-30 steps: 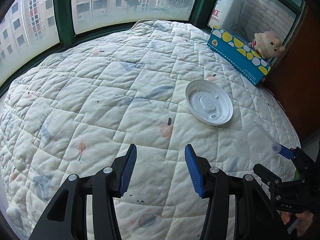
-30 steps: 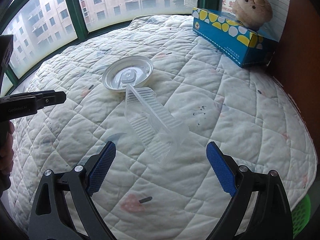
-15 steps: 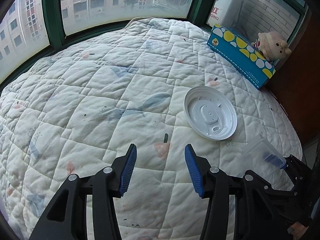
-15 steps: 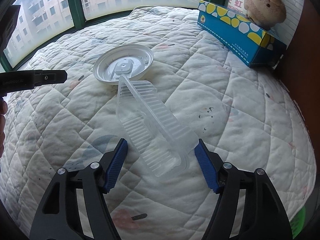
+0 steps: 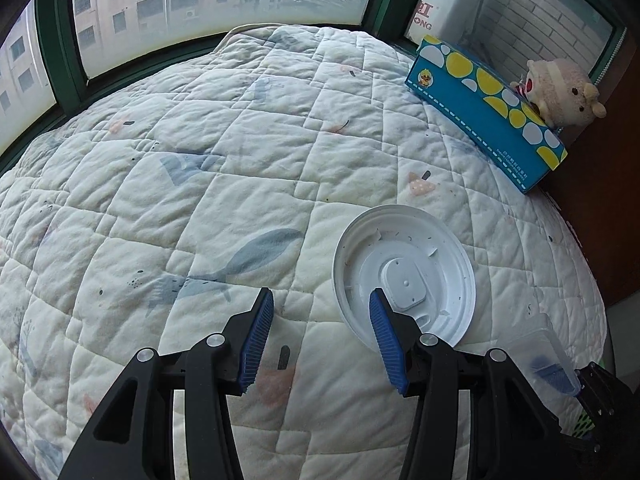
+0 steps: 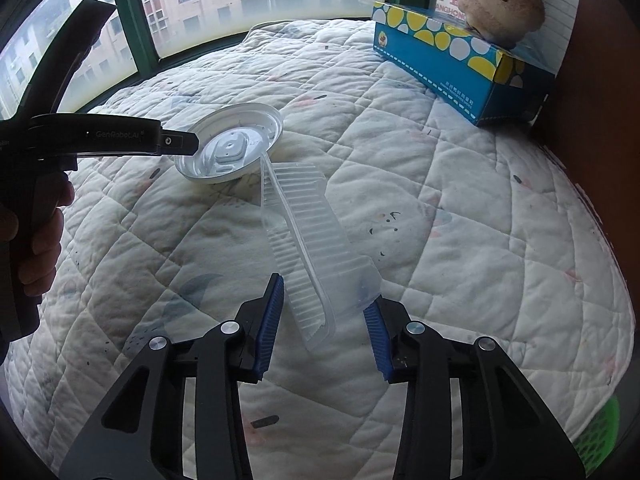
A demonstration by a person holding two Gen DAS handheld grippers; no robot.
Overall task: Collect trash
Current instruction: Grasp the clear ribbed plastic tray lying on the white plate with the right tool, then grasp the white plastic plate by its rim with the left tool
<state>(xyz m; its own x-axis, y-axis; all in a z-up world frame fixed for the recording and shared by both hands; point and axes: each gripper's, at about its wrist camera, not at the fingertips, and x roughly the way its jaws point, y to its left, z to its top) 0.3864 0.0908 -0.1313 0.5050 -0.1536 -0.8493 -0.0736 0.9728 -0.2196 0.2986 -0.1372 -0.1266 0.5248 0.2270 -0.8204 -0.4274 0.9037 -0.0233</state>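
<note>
Quilted bed (image 5: 224, 184), white with faint fish print, under a green-framed window. Broad and bare to the left and toward the window; wooden panel close along the right edge.

Blue tissue box (image 6: 452, 68) against that far right edge, plush toy (image 6: 502, 4) on top. Well apart from the work, no obstacle.

White round lid (image 5: 404, 276), upturned, flat on the quilt right of centre. Dead ahead of the left tongs (image 5: 320, 340), its near rim under the right-hand pad, the other pad out over bare quilt. Left tongs half open, empty, not touching the lid as far as visible. Nearer hand for the lid: the left.

Clear ribbed plastic tray (image 6: 304, 248), long and narrow, long axis running away from the right tongs (image 6: 324, 320) toward the lid, far end just beside or touching the lid rim, cannot tell which. Near end tilted on edge between the pads; right tongs closing, narrow, both pads apparently on the tray's walls.

Green basket rim (image 6: 600, 436) low right off the bed edge, likely the trash bin. Judgement: lift of the tray needs only clearance from the lid's rim.
</note>
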